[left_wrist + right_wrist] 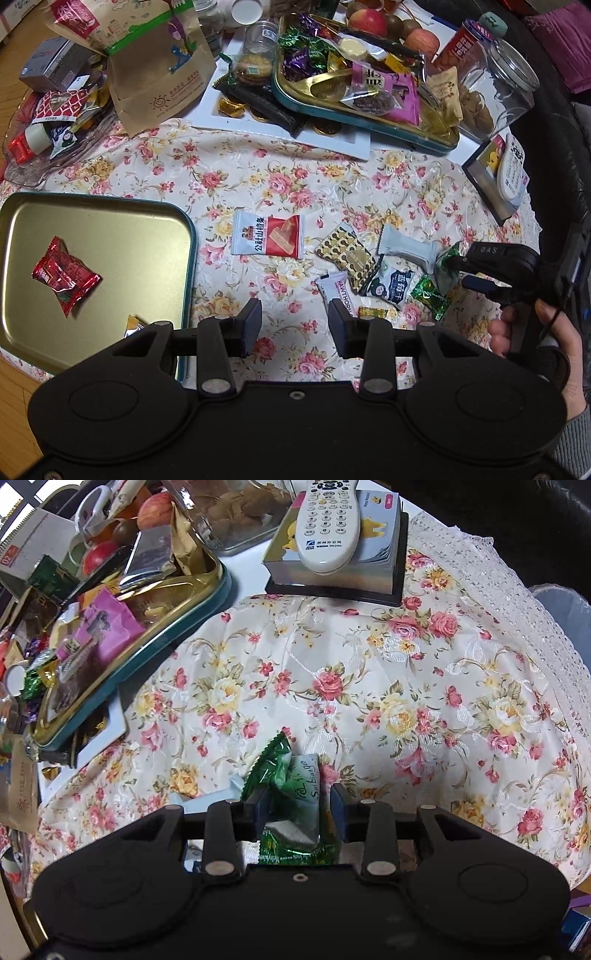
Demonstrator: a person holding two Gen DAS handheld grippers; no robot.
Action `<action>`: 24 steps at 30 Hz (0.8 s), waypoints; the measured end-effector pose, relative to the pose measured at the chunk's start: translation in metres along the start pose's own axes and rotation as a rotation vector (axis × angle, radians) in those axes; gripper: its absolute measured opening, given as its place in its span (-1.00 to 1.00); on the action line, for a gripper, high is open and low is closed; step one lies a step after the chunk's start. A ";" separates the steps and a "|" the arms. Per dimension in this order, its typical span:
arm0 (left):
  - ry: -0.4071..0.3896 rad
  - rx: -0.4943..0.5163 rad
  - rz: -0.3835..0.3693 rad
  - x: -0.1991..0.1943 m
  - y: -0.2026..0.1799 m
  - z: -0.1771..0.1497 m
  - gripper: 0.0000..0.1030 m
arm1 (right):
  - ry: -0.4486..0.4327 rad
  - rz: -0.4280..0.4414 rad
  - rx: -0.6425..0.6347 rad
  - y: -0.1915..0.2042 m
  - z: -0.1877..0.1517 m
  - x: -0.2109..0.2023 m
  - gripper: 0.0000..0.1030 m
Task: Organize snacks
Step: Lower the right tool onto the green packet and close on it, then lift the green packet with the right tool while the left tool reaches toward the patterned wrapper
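Two fingers of the right gripper (298, 808) are straddling a green foil snack packet (291, 794) lying on the floral table (369, 686), not clenched; left gripper (294, 325) is hovering released.

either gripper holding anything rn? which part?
Left gripper: open, empty, above the cloth. Right gripper: fingers straddle a green packet around its middle, but a gap shows on the right side, so no closed grip yet.

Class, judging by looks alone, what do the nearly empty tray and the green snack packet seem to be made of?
Tray: likely tin-plated metal, with a gold satin sheen and a rolled teal rim.
Green snack packet: probably glossy plastic film, crinkled, with a serrated edge.
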State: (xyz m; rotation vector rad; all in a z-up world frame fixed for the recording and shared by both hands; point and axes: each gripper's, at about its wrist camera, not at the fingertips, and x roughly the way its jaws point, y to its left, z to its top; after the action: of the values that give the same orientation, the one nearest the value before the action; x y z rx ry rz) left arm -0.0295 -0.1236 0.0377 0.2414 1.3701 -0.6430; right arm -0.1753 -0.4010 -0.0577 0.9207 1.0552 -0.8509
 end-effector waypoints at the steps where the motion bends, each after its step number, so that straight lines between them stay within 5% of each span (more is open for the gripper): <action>1: 0.000 0.004 0.000 0.000 0.000 -0.001 -0.09 | 0.000 -0.009 0.004 0.001 0.000 0.003 -0.28; 18: -0.015 0.003 -0.005 -0.008 0.010 -0.003 -0.09 | 0.006 -0.053 -0.030 0.026 -0.011 0.027 -0.18; 24: -0.009 0.011 0.007 -0.004 0.008 -0.004 -0.09 | -0.003 -0.051 -0.057 0.029 -0.014 0.025 -0.33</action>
State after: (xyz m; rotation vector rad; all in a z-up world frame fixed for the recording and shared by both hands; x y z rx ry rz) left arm -0.0287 -0.1142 0.0395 0.2517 1.3568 -0.6447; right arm -0.1470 -0.3811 -0.0787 0.8473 1.0989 -0.8596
